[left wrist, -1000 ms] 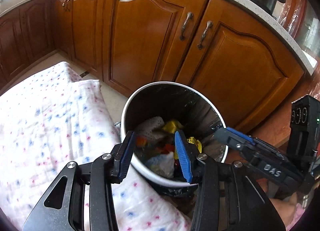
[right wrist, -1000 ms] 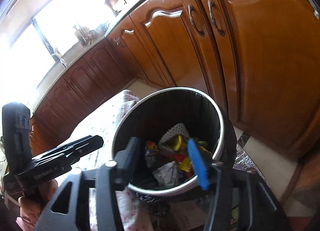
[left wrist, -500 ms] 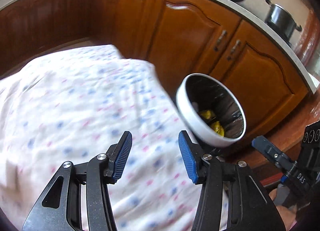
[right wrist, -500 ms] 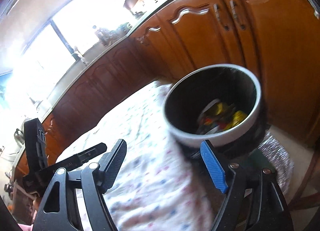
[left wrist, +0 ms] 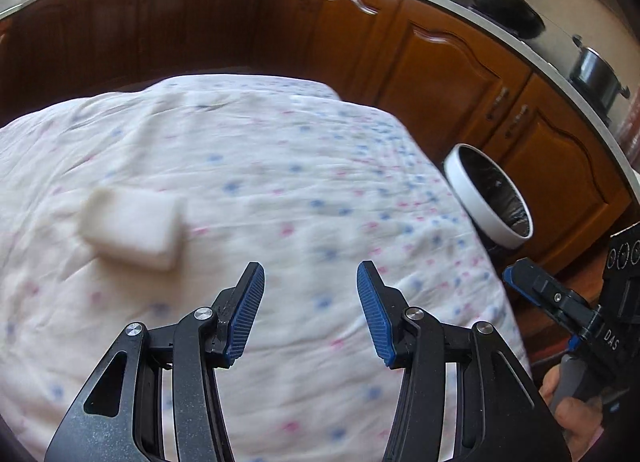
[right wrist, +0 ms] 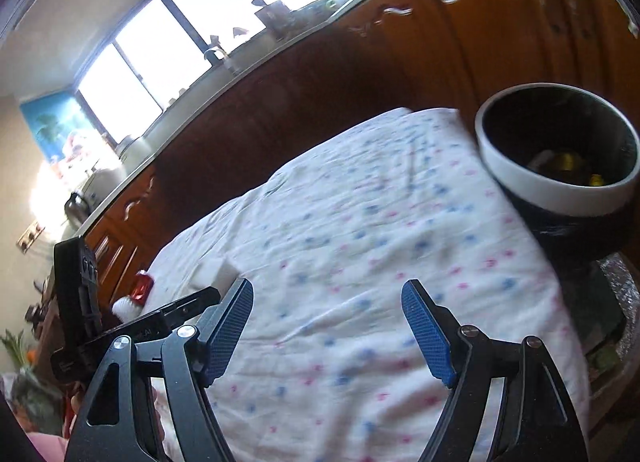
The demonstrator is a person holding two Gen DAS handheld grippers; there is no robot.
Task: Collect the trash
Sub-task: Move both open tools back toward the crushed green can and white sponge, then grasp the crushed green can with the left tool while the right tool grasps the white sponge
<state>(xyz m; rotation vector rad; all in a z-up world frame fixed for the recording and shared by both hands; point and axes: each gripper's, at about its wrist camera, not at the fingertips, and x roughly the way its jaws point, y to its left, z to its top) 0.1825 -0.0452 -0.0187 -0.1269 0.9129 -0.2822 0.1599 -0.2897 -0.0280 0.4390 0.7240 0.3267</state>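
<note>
My left gripper is open and empty above a white cloth with pink and blue dots. A white foam block lies on the cloth to its upper left. The white-rimmed trash bin stands at the cloth's right edge. My right gripper is open and empty over the same cloth. The bin is at its upper right, with yellow scraps inside. A red wrapper and a small white object lie near the cloth's left edge.
Brown wooden cabinets run behind the cloth and the bin under a pale countertop. A black pan and a pot sit on it. The other gripper shows in each view: the right one and the left one.
Both grippers have swung away from above the bin to the left, over the cloth. The foam block and the red wrapper have come into view. Both stay open.
</note>
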